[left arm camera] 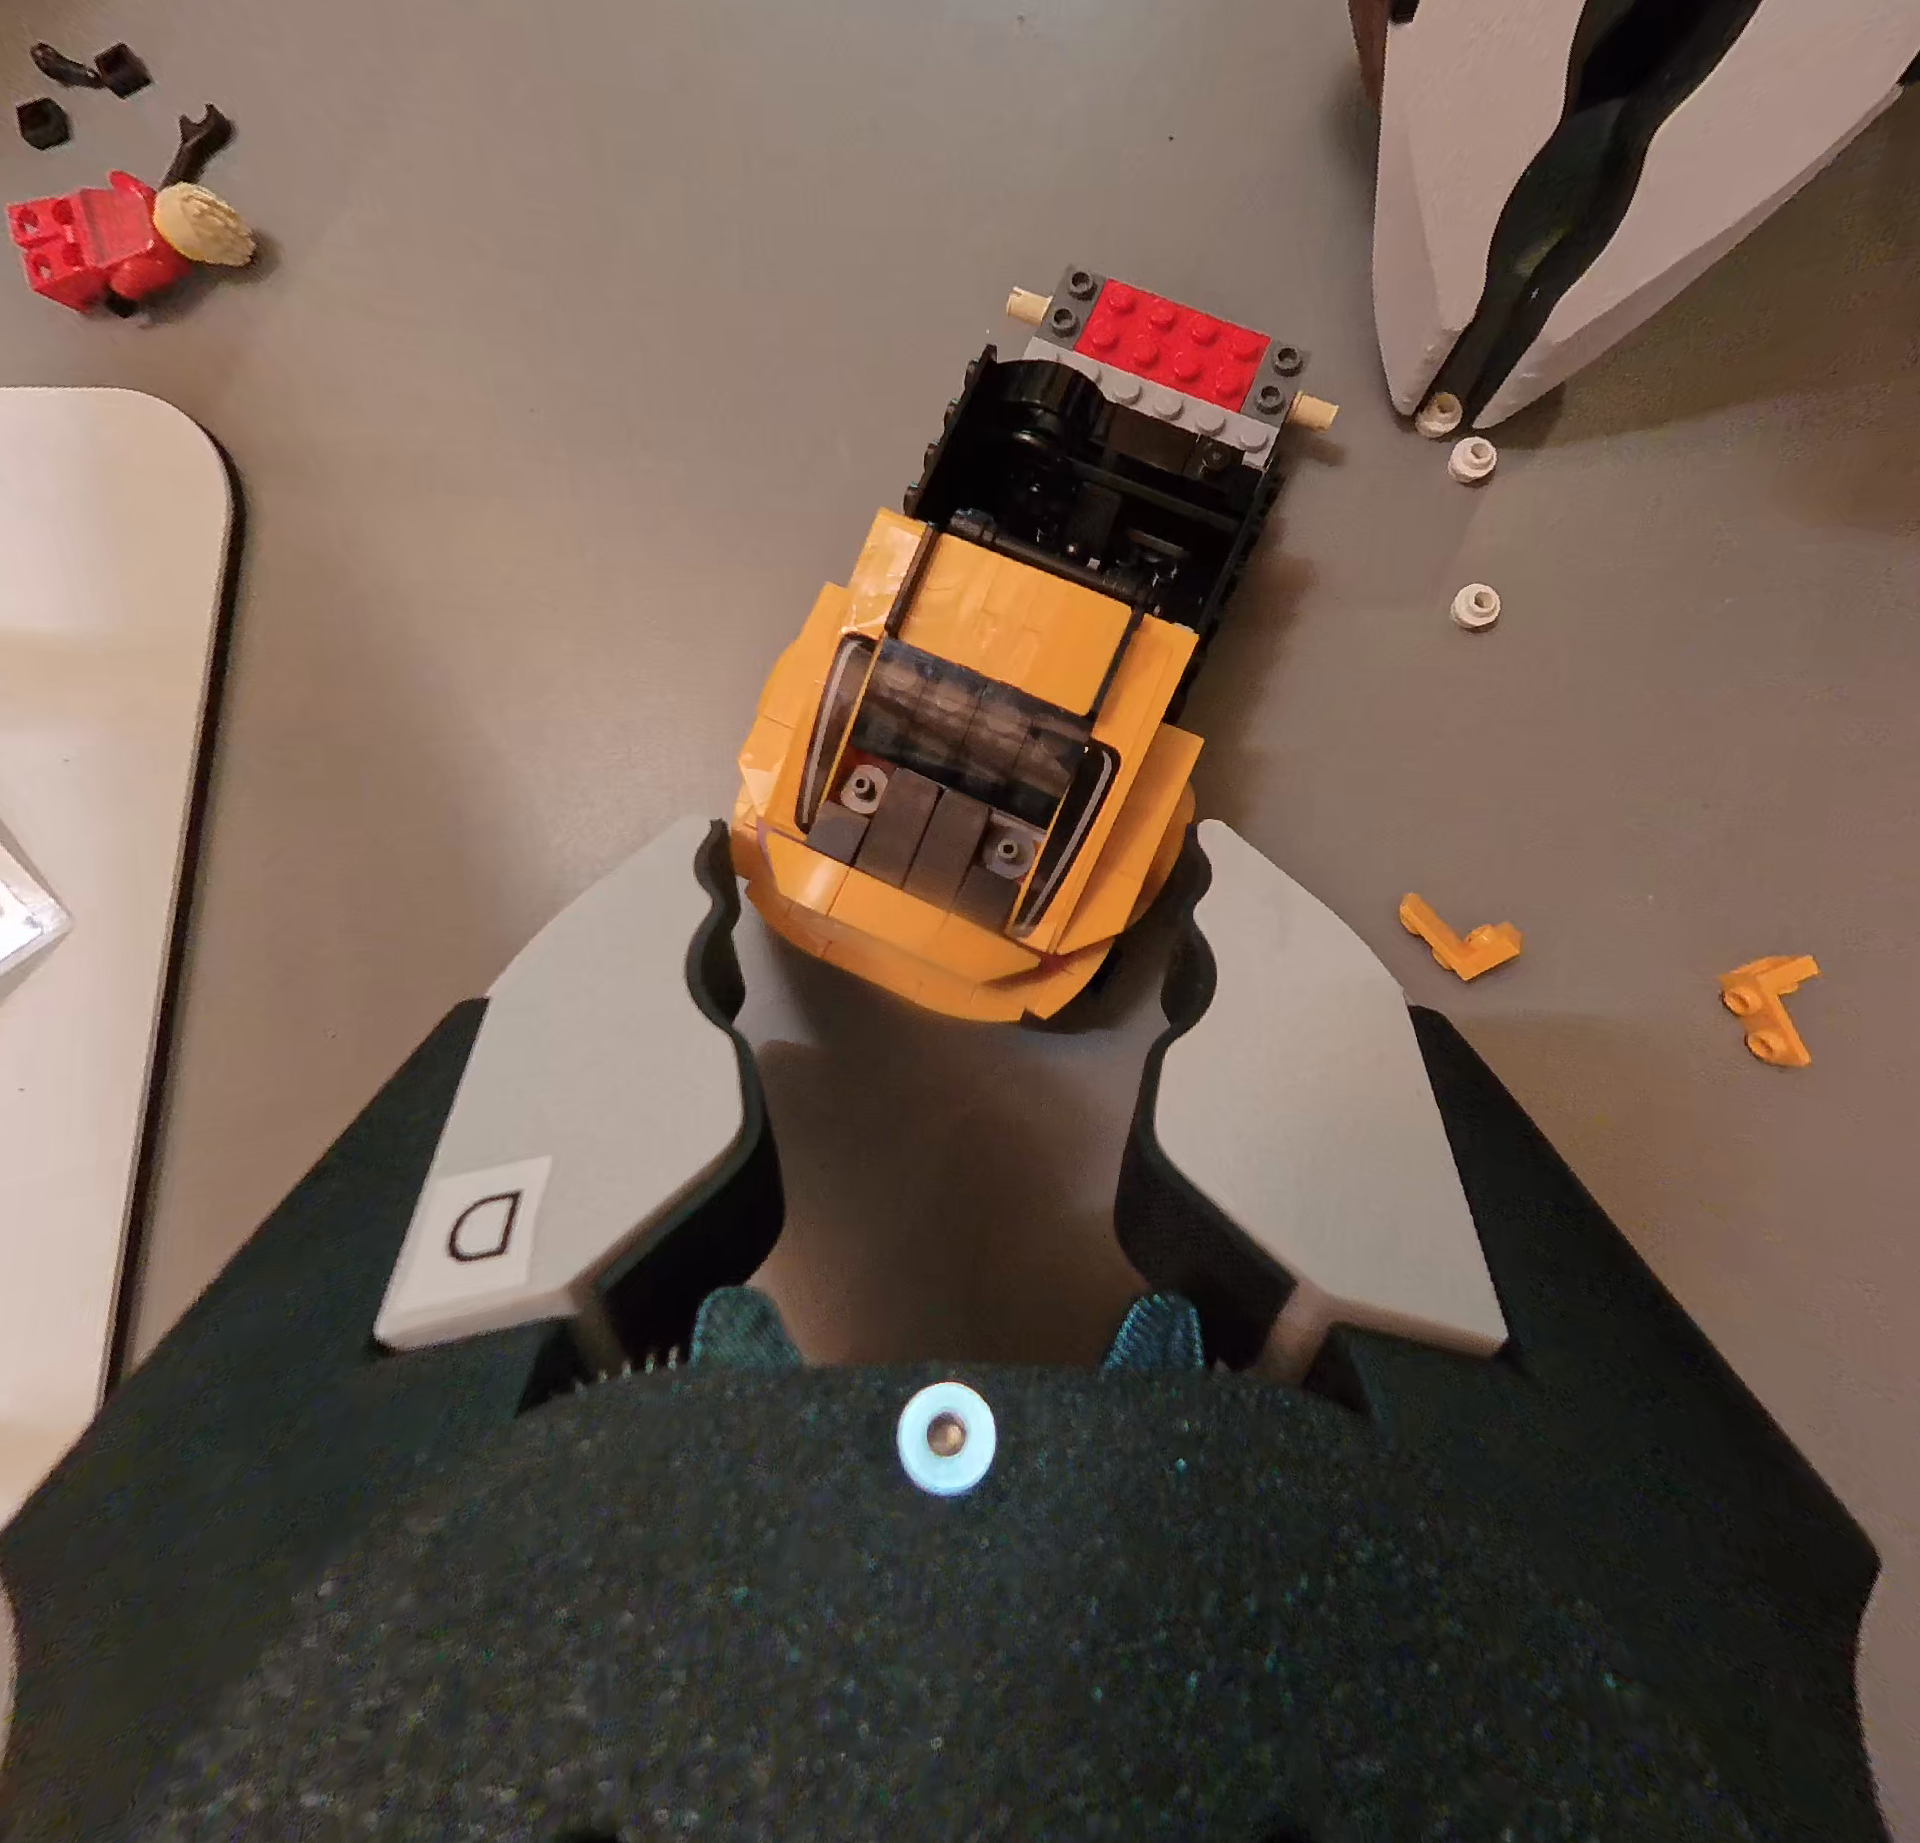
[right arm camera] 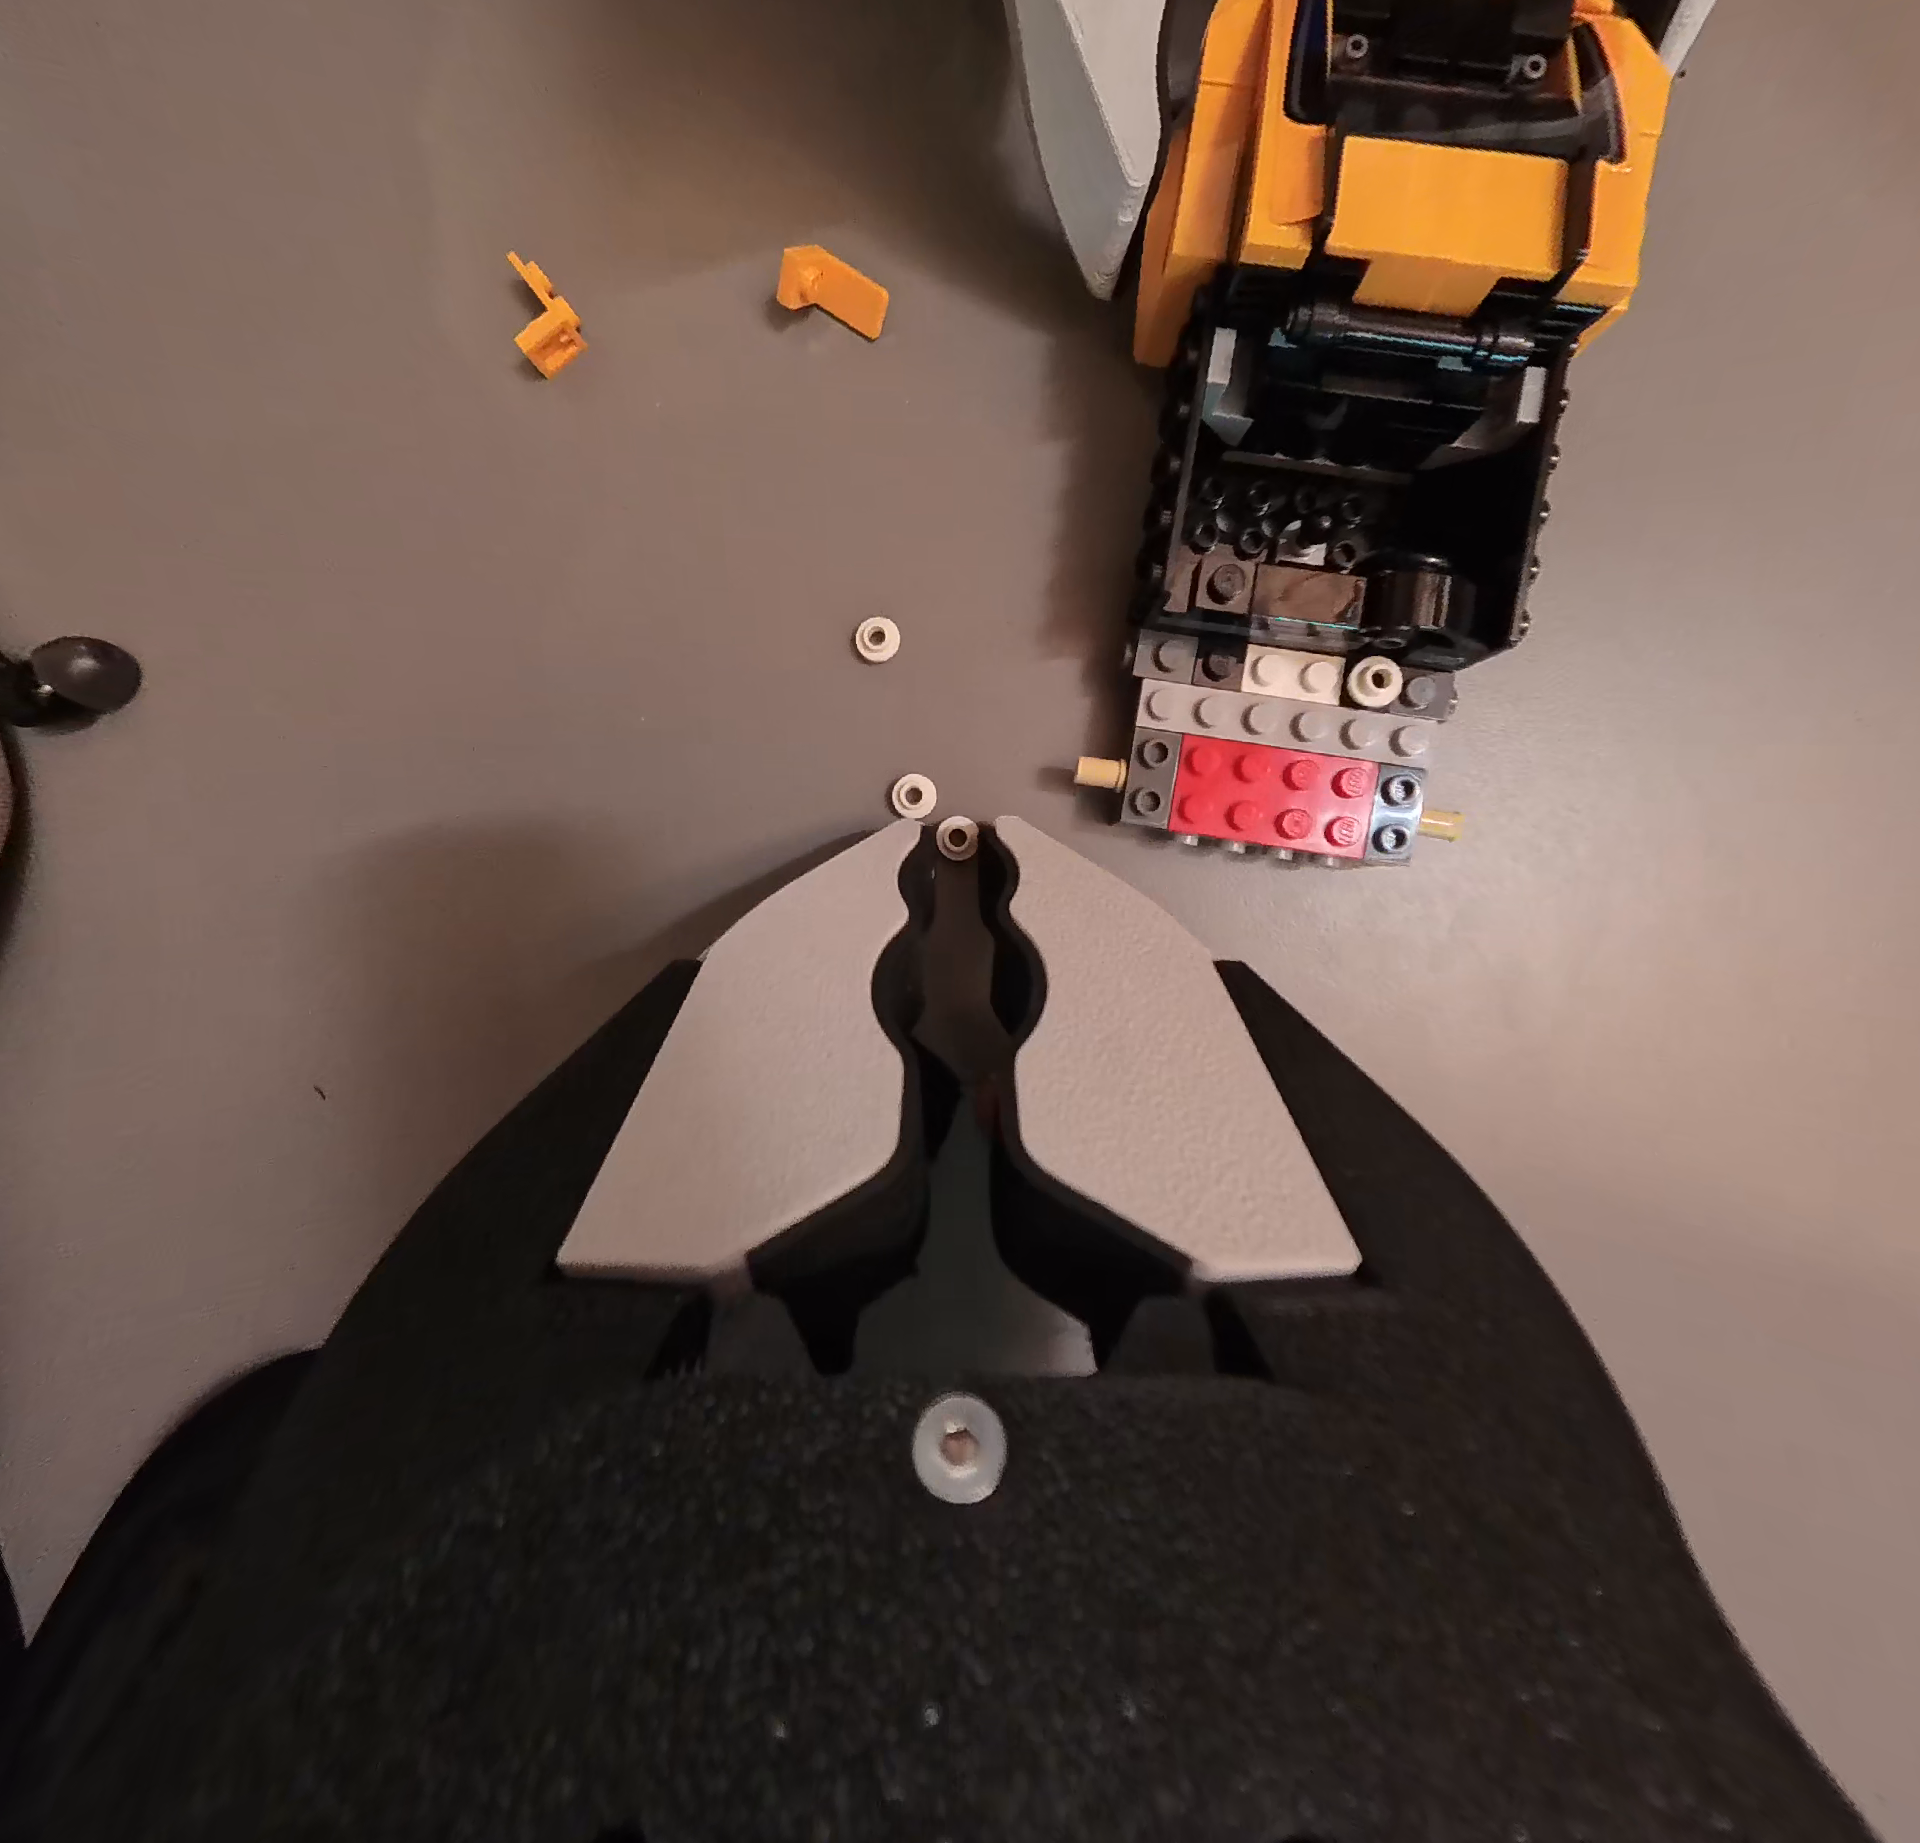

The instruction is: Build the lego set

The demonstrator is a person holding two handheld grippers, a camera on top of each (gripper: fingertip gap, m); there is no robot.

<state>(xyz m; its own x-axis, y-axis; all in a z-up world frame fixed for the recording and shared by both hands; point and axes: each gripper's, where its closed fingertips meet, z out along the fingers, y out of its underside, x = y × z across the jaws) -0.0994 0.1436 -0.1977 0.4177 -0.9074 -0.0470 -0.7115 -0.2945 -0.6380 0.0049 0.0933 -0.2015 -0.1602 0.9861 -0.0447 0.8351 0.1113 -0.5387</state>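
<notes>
An orange and black brick car (left arm camera: 997, 630) with a red plate at its far end lies on the grey table (left arm camera: 520, 443). My left gripper (left arm camera: 956, 848) is open wide, and the car's orange end stands between its fingertips, a pad close on each side. My right gripper (right arm camera: 956, 837) is shut on a small cream round stud (right arm camera: 957, 836) at table level, just left of the car's red plate (right arm camera: 1273, 796). The left wrist view shows that stud (left arm camera: 1440, 413) pinched between the right gripper's tips. In the right wrist view the left gripper's fingers (right arm camera: 1081, 131) flank the car (right arm camera: 1403, 183).
Two more cream studs (right arm camera: 878, 640) (right arm camera: 914, 794) lie near the right gripper. Two orange bracket pieces (right arm camera: 545, 323) (right arm camera: 831, 302) lie farther off. A red brick figure (left arm camera: 104, 235) and small black parts (left arm camera: 83, 79) lie far left. A white board (left arm camera: 104, 754) sits at the left edge. My right tips are about 25 centimetres from the red brick figure (left arm camera: 104, 235), my left tips only 20 centimetres.
</notes>
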